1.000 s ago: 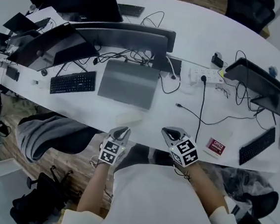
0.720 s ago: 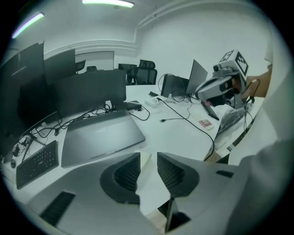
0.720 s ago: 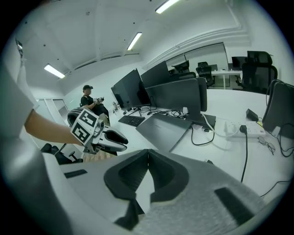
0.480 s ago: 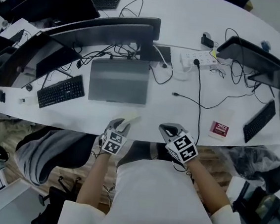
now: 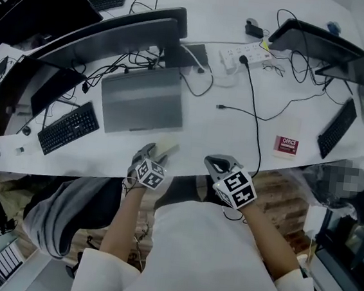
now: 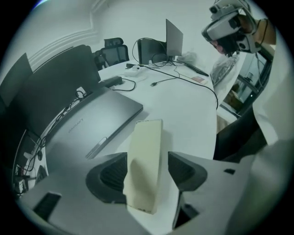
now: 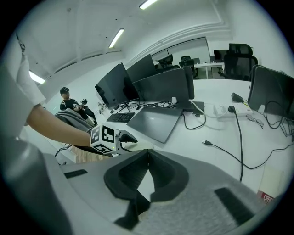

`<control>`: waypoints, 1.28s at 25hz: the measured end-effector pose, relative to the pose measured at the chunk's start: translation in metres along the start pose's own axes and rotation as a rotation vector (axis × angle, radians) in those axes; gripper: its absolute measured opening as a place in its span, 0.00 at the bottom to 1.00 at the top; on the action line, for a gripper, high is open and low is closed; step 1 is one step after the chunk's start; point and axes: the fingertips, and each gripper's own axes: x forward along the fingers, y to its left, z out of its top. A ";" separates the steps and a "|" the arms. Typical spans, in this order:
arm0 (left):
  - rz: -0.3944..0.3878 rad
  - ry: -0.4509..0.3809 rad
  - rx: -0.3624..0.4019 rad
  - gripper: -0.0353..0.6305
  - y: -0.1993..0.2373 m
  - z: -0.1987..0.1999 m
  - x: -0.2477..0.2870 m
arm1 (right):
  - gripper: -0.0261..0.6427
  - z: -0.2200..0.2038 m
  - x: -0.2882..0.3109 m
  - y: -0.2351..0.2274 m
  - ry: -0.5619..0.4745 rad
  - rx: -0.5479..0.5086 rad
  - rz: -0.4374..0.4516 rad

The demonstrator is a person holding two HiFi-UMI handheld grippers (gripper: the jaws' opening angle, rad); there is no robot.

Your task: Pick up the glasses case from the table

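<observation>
Risk of skidding glasses case [image 6: 144,165] away from laptop [image 6: 87,119], off desk [image 6: 183,105], by closing left gripper's [image 5: 156,154] opening, not-yet-gripping fingers [image 6: 110,176] off-centre around it.

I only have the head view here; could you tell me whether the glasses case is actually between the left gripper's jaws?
Observer: Yes. The left gripper view shows the cream glasses case between the jaws of the left gripper, which are opening.
Operator: Thank you. Are the pads pressing on it?
Observer: No. The case lies on the table, and a gap shows between it and the pad at that view's right.
Operator: And is the right gripper carrying anything?
Observer: No. The right gripper view shows the right gripper with its jaws together and nothing between them.
</observation>
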 end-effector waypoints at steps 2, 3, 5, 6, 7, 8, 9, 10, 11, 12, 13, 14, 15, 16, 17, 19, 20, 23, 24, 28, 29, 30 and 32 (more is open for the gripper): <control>-0.004 0.008 0.024 0.44 -0.002 -0.003 0.007 | 0.04 -0.006 0.000 0.001 0.005 0.014 -0.012; -0.003 0.012 0.035 0.44 -0.002 -0.004 0.010 | 0.04 -0.010 0.000 0.002 0.008 0.020 -0.016; 0.004 0.020 0.057 0.45 -0.002 -0.006 0.015 | 0.04 -0.015 -0.001 0.003 0.016 0.028 -0.023; 0.006 0.021 0.066 0.45 -0.001 -0.007 0.017 | 0.04 -0.018 -0.001 0.004 0.020 0.032 -0.026; 0.008 0.021 0.074 0.45 0.000 -0.007 0.019 | 0.04 -0.019 -0.001 0.005 0.023 0.035 -0.029; 0.010 0.019 0.084 0.46 0.000 -0.008 0.020 | 0.04 -0.021 -0.001 0.006 0.024 0.037 -0.030; 0.012 0.015 0.094 0.46 0.001 -0.008 0.022 | 0.04 -0.022 -0.001 0.007 0.026 0.040 -0.032; 0.013 0.011 0.101 0.46 0.002 -0.009 0.023 | 0.04 -0.023 0.000 0.008 0.028 0.041 -0.032; 0.010 0.004 0.104 0.47 0.004 -0.010 0.024 | 0.04 -0.024 0.001 0.009 0.031 0.043 -0.032; 0.002 -0.003 0.100 0.47 0.005 -0.010 0.024 | 0.04 -0.025 0.002 0.011 0.033 0.045 -0.032; -0.010 -0.010 0.093 0.48 0.006 -0.010 0.025 | 0.04 -0.025 0.003 0.013 0.035 0.047 -0.033; -0.028 -0.015 0.083 0.50 0.007 -0.011 0.026 | 0.04 -0.025 0.004 0.015 0.035 0.048 -0.033; -0.052 -0.018 0.067 0.50 0.007 -0.011 0.026 | 0.04 -0.024 0.005 0.017 0.035 0.048 -0.034; -0.080 -0.020 0.045 0.49 0.006 -0.012 0.027 | 0.04 -0.024 0.007 0.019 0.035 0.047 -0.034; -0.103 -0.022 0.025 0.45 0.006 -0.013 0.027 | 0.04 -0.024 0.008 0.020 0.035 0.046 -0.034; -0.121 -0.027 0.012 0.42 0.007 -0.012 0.026 | 0.04 -0.023 0.010 0.023 0.036 0.043 -0.036; -0.122 -0.028 0.010 0.38 0.008 -0.012 0.025 | 0.04 -0.023 0.010 0.024 0.036 0.042 -0.038; -0.140 -0.029 -0.017 0.35 0.011 -0.013 0.023 | 0.04 -0.020 0.011 0.024 0.032 0.047 -0.048; -0.148 -0.027 -0.029 0.34 0.011 -0.014 0.023 | 0.04 -0.019 0.010 0.024 0.029 0.052 -0.052; -0.156 -0.024 -0.083 0.31 0.017 -0.018 0.015 | 0.04 -0.013 0.009 0.025 0.013 0.063 -0.066; -0.151 -0.030 -0.101 0.30 0.019 -0.018 0.012 | 0.04 -0.012 0.009 0.025 0.010 0.063 -0.070; -0.144 -0.037 -0.120 0.30 0.021 -0.018 0.009 | 0.04 -0.010 0.008 0.025 0.006 0.062 -0.073; -0.129 -0.061 -0.162 0.29 0.026 -0.016 0.001 | 0.04 -0.007 0.006 0.027 -0.002 0.058 -0.077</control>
